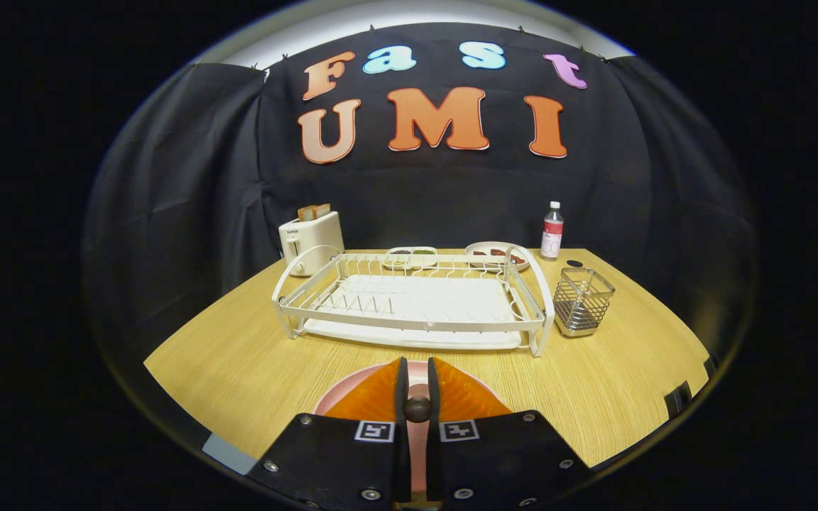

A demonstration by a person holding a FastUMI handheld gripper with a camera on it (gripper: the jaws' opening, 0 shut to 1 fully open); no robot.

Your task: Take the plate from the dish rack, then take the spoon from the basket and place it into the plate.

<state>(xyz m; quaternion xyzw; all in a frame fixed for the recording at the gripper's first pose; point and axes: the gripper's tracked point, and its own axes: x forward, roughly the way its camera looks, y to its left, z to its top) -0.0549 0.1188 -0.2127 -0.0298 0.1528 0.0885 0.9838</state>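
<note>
Jaws (416,380) nearly closed hide much of plate (341,397).

Cam rides on my tongs (416,383), looking forward along both fingers (380,397), which sit bottom centre of frame with just a narrow gap between them. It sits low over the counter (238,355), tilted slightly down, close to the near edge. A pink plate (338,397) lies right under the fingertips. Straight ahead, mid-frame: dish rack (412,298) seen side-on, wire basket (583,301) just right of it. Beyond the rack, toaster (309,238) at left, bottle (552,231) at right, against the booth wall. Fisheye bends the counter edges hard. Single view, so nothing is shared.
</note>
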